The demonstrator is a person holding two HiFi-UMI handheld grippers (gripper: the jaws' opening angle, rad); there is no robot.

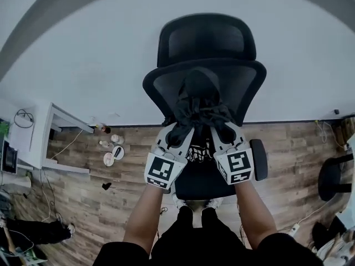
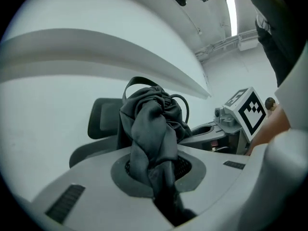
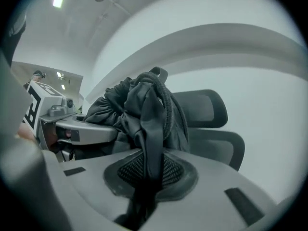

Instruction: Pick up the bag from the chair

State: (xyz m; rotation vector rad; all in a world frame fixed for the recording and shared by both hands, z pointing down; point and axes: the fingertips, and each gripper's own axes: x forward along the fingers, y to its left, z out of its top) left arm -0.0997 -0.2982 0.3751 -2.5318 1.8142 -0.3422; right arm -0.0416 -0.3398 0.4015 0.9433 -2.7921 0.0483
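A black cloth drawstring bag (image 1: 201, 105) hangs in the air in front of the black mesh office chair (image 1: 209, 43), above its seat (image 1: 202, 179). My left gripper (image 1: 178, 134) is shut on the bag's left side, and my right gripper (image 1: 225, 132) is shut on its right side. In the left gripper view the bag's cloth (image 2: 151, 129) is bunched between the jaws, with the right gripper (image 2: 226, 126) beside it. In the right gripper view the bag (image 3: 147, 117) and its cord are pinched between the jaws, and the left gripper (image 3: 77, 129) shows at left.
The chair stands against a white wall on a wood floor (image 1: 94, 193). A white desk (image 1: 52, 137) is at left, with small items on the floor (image 1: 112, 151) near it. Another black chair (image 1: 333, 176) stands at right. The person's legs and shoes (image 1: 194, 204) are below the seat.
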